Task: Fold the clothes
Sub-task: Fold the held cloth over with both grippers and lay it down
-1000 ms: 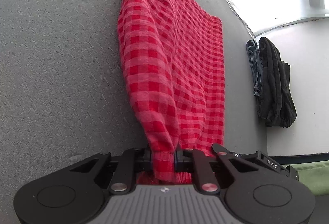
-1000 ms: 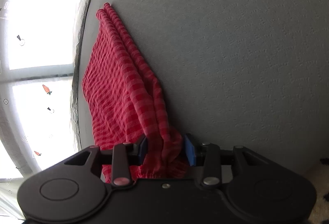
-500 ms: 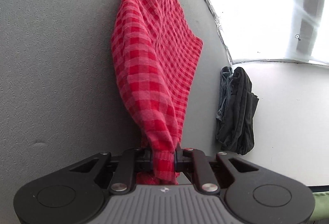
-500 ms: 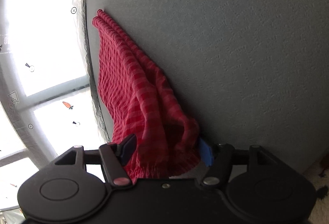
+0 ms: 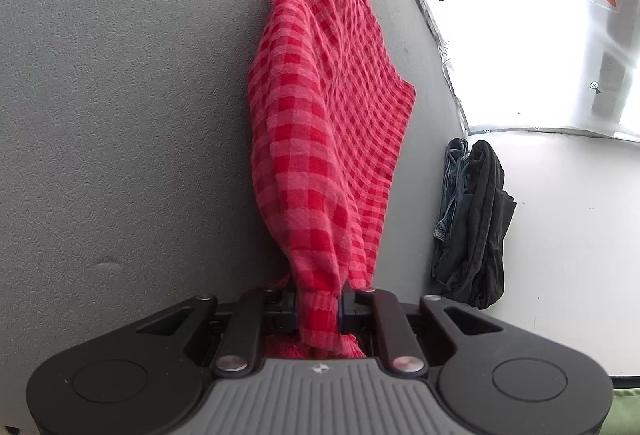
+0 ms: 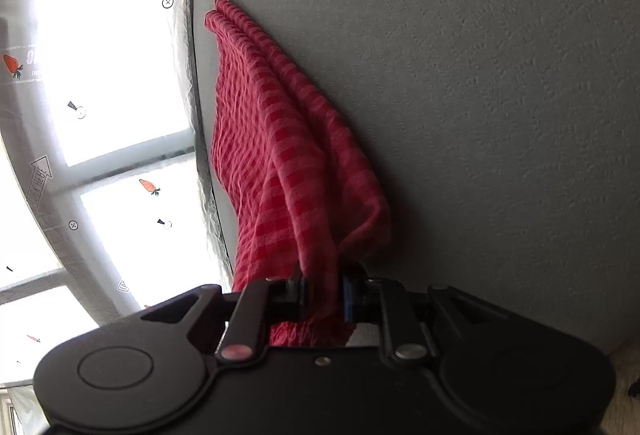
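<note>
Nearby, dark clothes pile (image 5: pixel 472 223) beside red checked cloth (image 5: pixel 320 139), both hand-held grippers (image 5: pixel 318 309) (image 6: pixel 322 297) clamped on it, right closing.

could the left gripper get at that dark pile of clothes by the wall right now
Probably not as things stand. The left gripper has its jaws clamped on the red checked cloth, so it is occupied. The dark clothes lie off to its right on the grey surface, with nothing between; it would need to release first.

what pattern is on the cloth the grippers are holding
Red and pink checks on the cloth, clearest in the left wrist view.
</note>
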`<state>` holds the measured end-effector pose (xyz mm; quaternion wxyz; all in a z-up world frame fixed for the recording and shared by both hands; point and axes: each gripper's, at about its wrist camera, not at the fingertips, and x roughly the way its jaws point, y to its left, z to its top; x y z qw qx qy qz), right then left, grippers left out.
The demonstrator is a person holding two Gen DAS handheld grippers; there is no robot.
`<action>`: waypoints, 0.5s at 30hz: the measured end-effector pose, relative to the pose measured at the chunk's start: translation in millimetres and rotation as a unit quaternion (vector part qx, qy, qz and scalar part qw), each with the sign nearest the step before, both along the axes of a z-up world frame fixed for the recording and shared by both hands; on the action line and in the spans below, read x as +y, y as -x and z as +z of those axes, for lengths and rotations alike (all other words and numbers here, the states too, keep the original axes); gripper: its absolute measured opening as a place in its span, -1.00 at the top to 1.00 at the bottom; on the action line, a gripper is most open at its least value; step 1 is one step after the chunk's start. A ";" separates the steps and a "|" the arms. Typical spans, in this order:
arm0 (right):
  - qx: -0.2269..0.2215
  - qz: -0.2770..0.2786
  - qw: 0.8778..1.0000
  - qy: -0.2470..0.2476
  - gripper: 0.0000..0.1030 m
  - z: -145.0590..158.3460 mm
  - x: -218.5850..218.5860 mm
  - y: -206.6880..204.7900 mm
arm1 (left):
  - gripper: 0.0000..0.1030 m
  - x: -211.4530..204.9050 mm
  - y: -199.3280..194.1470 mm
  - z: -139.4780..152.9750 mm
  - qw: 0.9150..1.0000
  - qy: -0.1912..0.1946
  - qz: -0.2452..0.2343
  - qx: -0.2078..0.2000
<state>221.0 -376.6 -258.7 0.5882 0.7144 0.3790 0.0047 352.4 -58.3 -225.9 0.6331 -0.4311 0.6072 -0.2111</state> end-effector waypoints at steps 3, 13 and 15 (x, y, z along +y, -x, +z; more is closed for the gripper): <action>-0.008 -0.027 0.998 -0.052 0.78 10.1 -2.6 10.4 | 0.75 11.7 8.7 10.1 0.999 0.029 0.025 0.034; -0.032 -0.097 0.987 -0.126 0.83 50.1 -10.7 28.7 | 0.74 42.9 32.9 31.5 0.983 0.060 0.129 0.116; 0.003 -0.094 0.986 -0.137 0.90 39.5 -8.7 25.0 | 0.74 46.2 33.2 16.7 0.976 0.061 0.147 0.150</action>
